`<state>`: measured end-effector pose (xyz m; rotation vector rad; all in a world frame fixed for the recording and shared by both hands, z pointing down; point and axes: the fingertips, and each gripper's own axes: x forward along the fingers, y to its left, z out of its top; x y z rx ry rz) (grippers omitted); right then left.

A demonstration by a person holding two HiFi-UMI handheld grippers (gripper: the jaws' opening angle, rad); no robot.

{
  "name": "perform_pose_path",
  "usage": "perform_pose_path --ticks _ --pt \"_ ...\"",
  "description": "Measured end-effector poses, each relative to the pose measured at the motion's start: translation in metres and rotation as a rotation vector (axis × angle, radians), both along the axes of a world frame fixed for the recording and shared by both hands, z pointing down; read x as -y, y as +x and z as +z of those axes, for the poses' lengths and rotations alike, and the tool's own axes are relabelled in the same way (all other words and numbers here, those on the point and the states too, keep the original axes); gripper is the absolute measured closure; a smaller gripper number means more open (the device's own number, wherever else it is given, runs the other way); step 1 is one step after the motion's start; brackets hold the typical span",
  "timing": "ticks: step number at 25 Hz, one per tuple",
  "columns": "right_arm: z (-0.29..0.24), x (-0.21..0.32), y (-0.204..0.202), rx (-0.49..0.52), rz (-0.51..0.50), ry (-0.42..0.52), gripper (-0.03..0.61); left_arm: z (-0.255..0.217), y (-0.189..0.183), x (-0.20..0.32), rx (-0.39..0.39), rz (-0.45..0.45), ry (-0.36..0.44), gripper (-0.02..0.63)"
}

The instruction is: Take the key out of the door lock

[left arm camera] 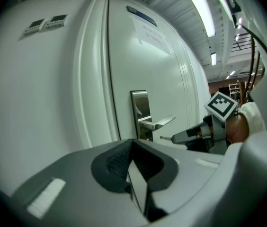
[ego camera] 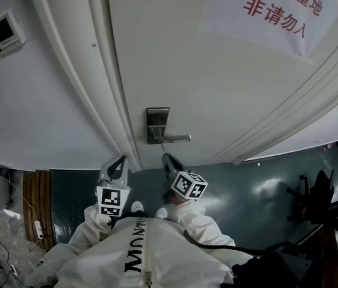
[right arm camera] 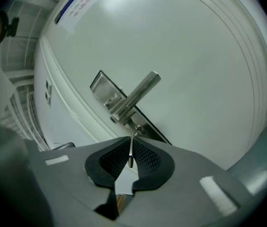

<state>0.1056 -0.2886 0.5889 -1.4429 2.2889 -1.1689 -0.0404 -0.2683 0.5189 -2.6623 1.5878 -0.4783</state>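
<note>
Two grippers in hand, both at lower centre of the head view. My right gripper (right arm camera: pixel 129 156) is clamped on the key (right arm camera: pixel 131 144), with the thin blade pinched edge-on between the ribbed pads and its tip aimed at the keyhole (right arm camera: pixel 138 127), just above the jaws in that gripper's own view. Whether the tip sits inside the cylinder I cannot tell; in the left gripper view it shows bare, just right of the lock plate (left arm camera: pixel 141 112). My left gripper (left arm camera: pixel 132 149) has its jaws together with nothing between them, and hangs back from the door (ego camera: pixel 217 71), left of the right gripper. Lever handle (right arm camera: pixel 136 96) juts from the plate directly above the keyhole. Paper notice (ego camera: pixel 277 8) with red characters sits at upper right of the head view, two wall panels (ego camera: pixel 4 32) at upper left.
</note>
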Motion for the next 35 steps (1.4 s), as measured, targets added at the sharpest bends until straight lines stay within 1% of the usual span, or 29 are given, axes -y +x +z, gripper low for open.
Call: perform_pose_path --ticks 3,8,9,11,16,18,27,31,35 --pt "-0.006 -0.007 0.004 -0.146 -0.022 0.041 0.557 0.002 0.004 0.0 -0.021 0.0 -0.013 0.614" --pt "-0.023 -0.017 0.013 -0.405 -0.03 0.141 0.557 0.003 0.013 0.0 -0.028 0.01 -0.014 0.614" --pt "-0.027 -0.018 0.015 -0.441 -0.024 0.158 0.557 0.003 0.015 0.0 -0.028 0.012 -0.012 0.614" --pt "-0.034 -0.02 0.019 -0.481 -0.008 0.182 0.557 0.002 0.017 -0.001 -0.027 0.013 -0.009 0.614" --pt "-0.046 -0.025 0.027 -0.545 0.004 0.228 0.557 0.003 0.017 0.0 -0.023 -0.009 0.0 0.614" --pt "-0.049 -0.027 0.03 -0.554 0.002 0.239 0.557 0.002 0.016 -0.001 -0.018 -0.02 0.004 0.614" --pt "-0.05 -0.039 0.04 -0.507 -0.014 0.254 0.557 0.003 0.024 -0.023 0.011 -0.061 -0.003 0.614" --pt "-0.049 -0.052 0.044 -0.5 -0.003 0.257 0.557 0.008 0.024 -0.035 0.011 -0.062 -0.009 0.614" --pt "-0.055 -0.066 0.046 -0.505 0.016 0.271 0.557 0.002 0.026 -0.045 0.006 -0.043 0.01 0.614"
